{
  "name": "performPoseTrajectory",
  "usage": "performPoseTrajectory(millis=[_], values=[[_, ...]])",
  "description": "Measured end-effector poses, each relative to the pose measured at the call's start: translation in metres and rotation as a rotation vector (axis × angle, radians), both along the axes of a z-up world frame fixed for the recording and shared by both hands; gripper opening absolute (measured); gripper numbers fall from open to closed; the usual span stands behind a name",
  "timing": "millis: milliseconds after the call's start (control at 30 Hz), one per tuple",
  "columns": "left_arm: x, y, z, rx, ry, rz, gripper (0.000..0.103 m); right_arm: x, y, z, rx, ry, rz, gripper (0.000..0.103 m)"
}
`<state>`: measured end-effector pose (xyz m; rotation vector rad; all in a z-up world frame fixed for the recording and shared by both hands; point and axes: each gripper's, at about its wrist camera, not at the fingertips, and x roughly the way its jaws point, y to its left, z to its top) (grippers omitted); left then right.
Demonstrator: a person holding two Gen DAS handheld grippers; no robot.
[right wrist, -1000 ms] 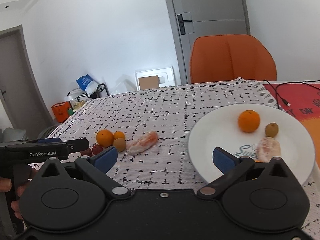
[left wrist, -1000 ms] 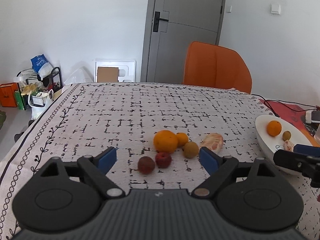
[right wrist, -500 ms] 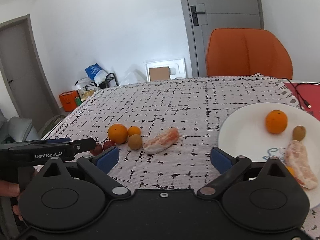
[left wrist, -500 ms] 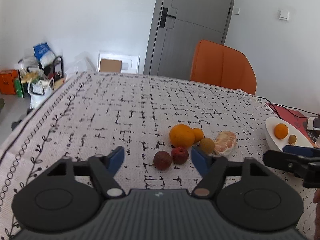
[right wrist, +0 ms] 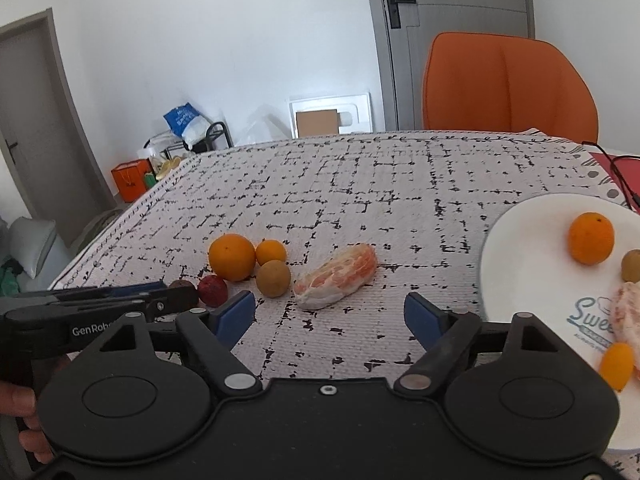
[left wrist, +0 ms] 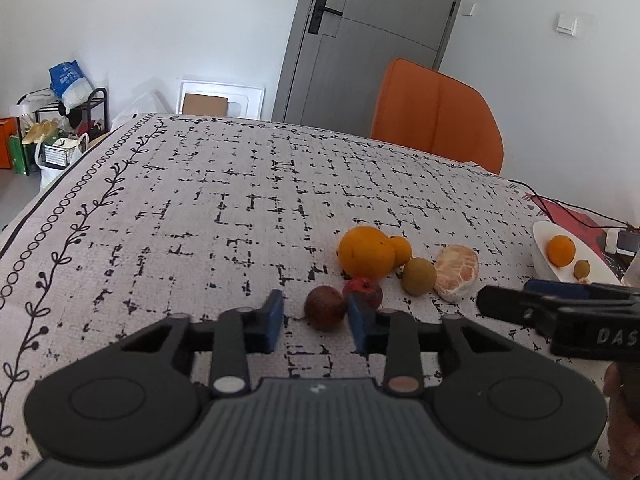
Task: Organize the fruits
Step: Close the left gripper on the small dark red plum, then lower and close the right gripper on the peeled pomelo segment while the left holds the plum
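The loose fruit sits in a cluster on the patterned tablecloth (left wrist: pixel 200 208): a dark brown fruit (left wrist: pixel 325 307) nearest me, a red fruit (left wrist: pixel 366 290) touching it, then a large orange (left wrist: pixel 365 252), a small orange (left wrist: pixel 401 250), a greenish-brown fruit (left wrist: pixel 418 276) and a peeled citrus (left wrist: pixel 456 272) to the right. My left gripper (left wrist: pixel 314 320) has just been closing and its jaws are drawn in narrow; the brown fruit shows in the slim gap at the tips, and I cannot tell if a pad touches it. My right gripper (right wrist: pixel 330 314) has also been closing but stands wide over bare cloth. The white plate (right wrist: pixel 528 272), off to the right, holds an orange (right wrist: pixel 591 238) and other pieces
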<state>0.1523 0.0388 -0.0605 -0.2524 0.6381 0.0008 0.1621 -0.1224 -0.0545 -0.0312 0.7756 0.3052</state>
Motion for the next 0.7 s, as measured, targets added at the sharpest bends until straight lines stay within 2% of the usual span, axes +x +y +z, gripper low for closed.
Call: performPoseTrajectory(millis=[200, 333, 633, 667, 700], values=[[0.0, 0.011, 0.006, -0.005, -0.005, 0.011, 0.021, 0.008, 0.009, -0.006, -0.022, 0.009, -0.003, 0.078], [-0.001, 0.018, 0.007, -0.012, -0.005, 0.032, 0.021, 0.014, 0.015, -0.01, -0.039, 0.016, 0.007, 0.071], [-0.003, 0.027, 0.005, -0.015, 0.0, 0.057, 0.021, 0.025, 0.024, -0.019, -0.079, 0.021, 0.002, 0.066], [-0.003, 0.028, 0.006, -0.016, 0.0, 0.059, 0.021, 0.025, 0.024, -0.019, -0.083, 0.018, 0.004, 0.064], [-0.003, 0.028, 0.006, -0.016, -0.001, 0.059, 0.021, 0.025, 0.025, -0.019, -0.089, 0.015, 0.005, 0.056]])
